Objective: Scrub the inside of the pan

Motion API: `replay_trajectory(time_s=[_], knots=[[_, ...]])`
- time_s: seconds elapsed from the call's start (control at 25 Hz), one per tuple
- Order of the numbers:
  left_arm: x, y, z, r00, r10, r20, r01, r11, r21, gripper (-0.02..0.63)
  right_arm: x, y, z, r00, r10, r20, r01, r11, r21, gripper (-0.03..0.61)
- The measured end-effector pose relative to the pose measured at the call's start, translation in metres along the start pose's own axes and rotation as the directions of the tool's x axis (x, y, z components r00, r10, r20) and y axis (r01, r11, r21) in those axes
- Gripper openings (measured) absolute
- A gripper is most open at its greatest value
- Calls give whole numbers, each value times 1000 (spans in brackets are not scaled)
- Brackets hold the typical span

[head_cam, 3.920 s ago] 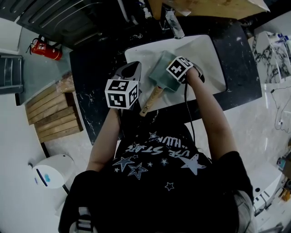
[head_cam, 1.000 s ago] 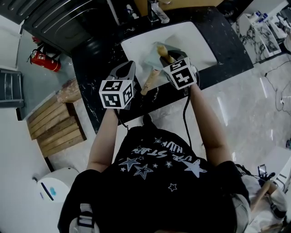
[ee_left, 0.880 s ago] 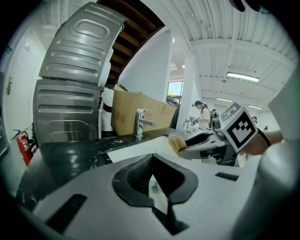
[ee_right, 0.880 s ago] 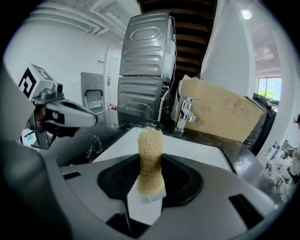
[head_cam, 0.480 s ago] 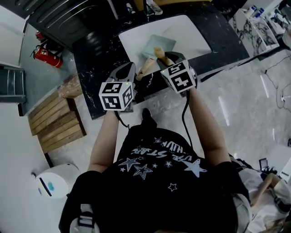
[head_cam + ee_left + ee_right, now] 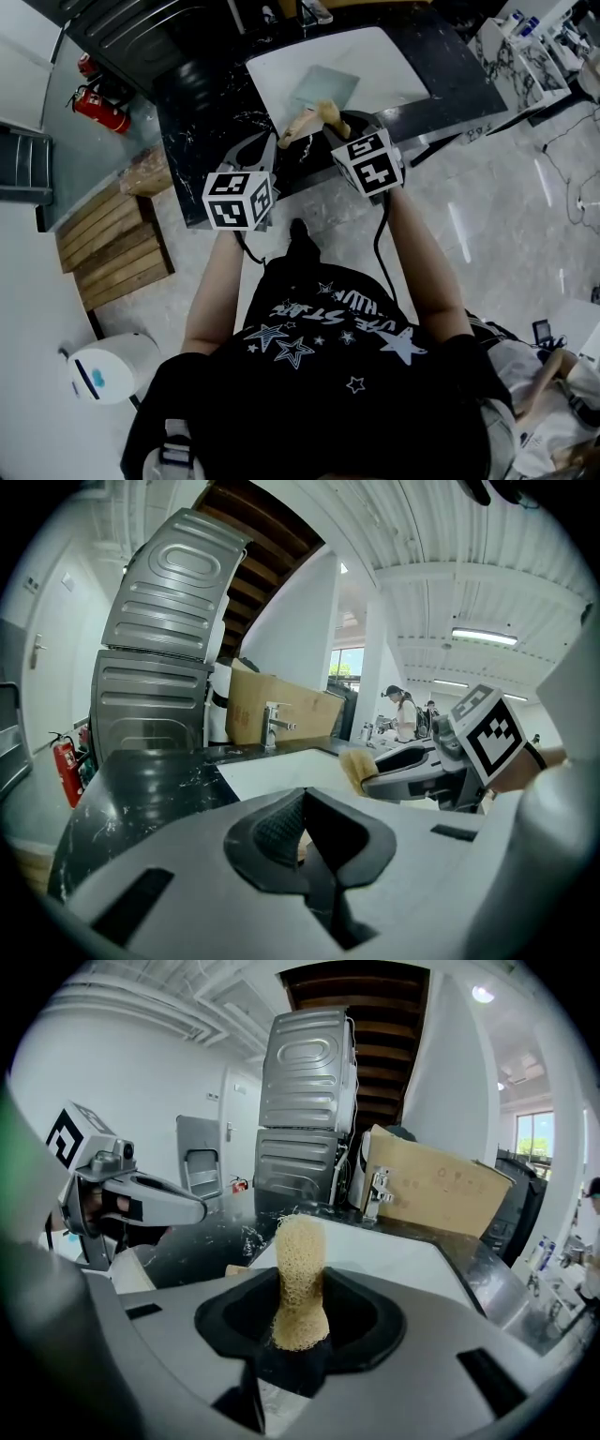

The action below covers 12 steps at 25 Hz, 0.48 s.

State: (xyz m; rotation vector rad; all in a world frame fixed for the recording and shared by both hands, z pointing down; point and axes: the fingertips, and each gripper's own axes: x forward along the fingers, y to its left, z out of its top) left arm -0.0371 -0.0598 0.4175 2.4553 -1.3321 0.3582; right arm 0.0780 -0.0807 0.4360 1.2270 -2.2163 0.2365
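Head view: the grey-green square pan is seen lying in the white sink, its wooden handle partly covered by the gripper tips. The left gripper is held just beside the handle end, the right gripper near the pan's rim, both arms stretched forward. Left gripper view: the pads are pressed together with nothing clamped; a tan sliver beneath them cannot be identified. Right gripper view: the tan mesh scrubber is clamped upright between the jaws; the pan cannot be made out.
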Motion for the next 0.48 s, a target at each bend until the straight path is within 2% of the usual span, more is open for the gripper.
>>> replay_trajectory(time_s=[0.48], knots=[[-20, -26, -11, 1000, 0, 5, 0, 1000, -5, 8, -34, 2, -17, 1000, -12, 20, 11, 999, 36, 143]])
